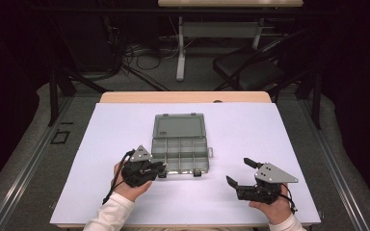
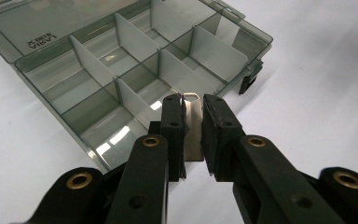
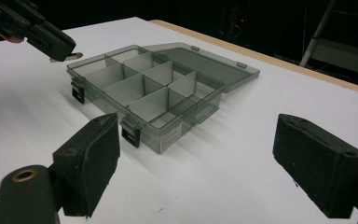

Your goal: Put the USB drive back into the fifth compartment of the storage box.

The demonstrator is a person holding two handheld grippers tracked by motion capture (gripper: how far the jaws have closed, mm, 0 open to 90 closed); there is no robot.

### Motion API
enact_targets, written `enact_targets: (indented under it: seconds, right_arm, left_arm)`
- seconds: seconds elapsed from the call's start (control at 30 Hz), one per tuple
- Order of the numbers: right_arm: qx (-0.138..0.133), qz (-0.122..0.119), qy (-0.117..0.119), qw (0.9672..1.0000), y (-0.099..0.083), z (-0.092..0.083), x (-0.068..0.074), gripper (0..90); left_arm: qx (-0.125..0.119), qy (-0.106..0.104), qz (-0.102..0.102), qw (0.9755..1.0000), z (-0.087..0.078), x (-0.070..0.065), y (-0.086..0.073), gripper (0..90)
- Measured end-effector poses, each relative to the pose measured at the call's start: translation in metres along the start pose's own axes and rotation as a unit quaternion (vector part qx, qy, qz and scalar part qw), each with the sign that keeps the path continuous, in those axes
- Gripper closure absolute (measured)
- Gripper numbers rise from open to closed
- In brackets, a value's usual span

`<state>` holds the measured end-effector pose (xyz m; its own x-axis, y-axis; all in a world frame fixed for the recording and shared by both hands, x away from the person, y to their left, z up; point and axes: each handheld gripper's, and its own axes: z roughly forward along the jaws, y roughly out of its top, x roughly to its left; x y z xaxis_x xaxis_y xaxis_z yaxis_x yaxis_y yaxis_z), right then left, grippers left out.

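Note:
A smoky grey plastic compartment box (image 1: 207, 155) lies open at the table's middle, its lid (image 1: 179, 126) folded flat behind it. Its several compartments (image 2: 121, 37) look empty. My left gripper (image 1: 160, 169) hovers at the box's front left corner, shut on a small flat metal piece (image 2: 193, 130) with a pointed tip, held upright between the pads. In the right gripper view that gripper (image 3: 51, 46) sits above the box's corner (image 3: 77, 88), the piece's tip (image 3: 70, 57) poking out. My right gripper (image 1: 238, 171) rests to the right of the box, open and holding nothing (image 3: 196, 135).
A white sheet (image 1: 270, 134) covers the wooden table (image 1: 183, 97). The box has two black latches (image 3: 131, 135) on its front wall. Beyond the table's far edge stand a chair (image 1: 250, 72) and a desk frame (image 1: 183, 48) over a floor with cables.

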<state>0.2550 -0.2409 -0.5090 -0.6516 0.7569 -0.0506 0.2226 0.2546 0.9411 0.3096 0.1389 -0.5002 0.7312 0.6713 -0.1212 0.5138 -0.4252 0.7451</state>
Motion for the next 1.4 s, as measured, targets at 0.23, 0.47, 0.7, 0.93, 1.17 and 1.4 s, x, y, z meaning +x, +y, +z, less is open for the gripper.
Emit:
enact_targets:
  seconds: [0.23,0.47,0.7,0.93,1.17,1.4]
  right_arm:
    - [-0.001,-0.001,0.001,1.0,0.0,0.0,0.0,14.6]
    - [0.0,-0.001,0.002,1.0,0.0,0.0,0.0,14.6]
    - [0.002,-0.001,0.002,1.0,0.0,0.001,0.0,14.6]
    - [0.003,0.0,0.003,1.0,-0.001,0.001,0.0,14.6]
    - [0.005,-0.001,0.003,1.0,-0.001,0.001,0.0,14.6]
    - [0.006,-0.001,0.004,1.0,-0.002,0.001,0.0,14.7]
  left_arm:
    - [0.0,0.008,0.002,1.0,0.001,0.005,-0.001,79.0]
    - [0.0,0.018,0.004,0.9998,0.002,0.008,-0.001,79.0]
    - [0.003,0.025,0.006,0.9997,0.007,0.012,0.0,79.1]
    - [0.008,0.033,0.008,0.9994,0.011,0.018,0.0,79.1]
    - [0.01,0.038,0.0,0.9992,0.015,0.026,-0.001,79.1]
    - [0.012,0.043,-0.004,0.999,0.02,0.031,-0.002,79.1]
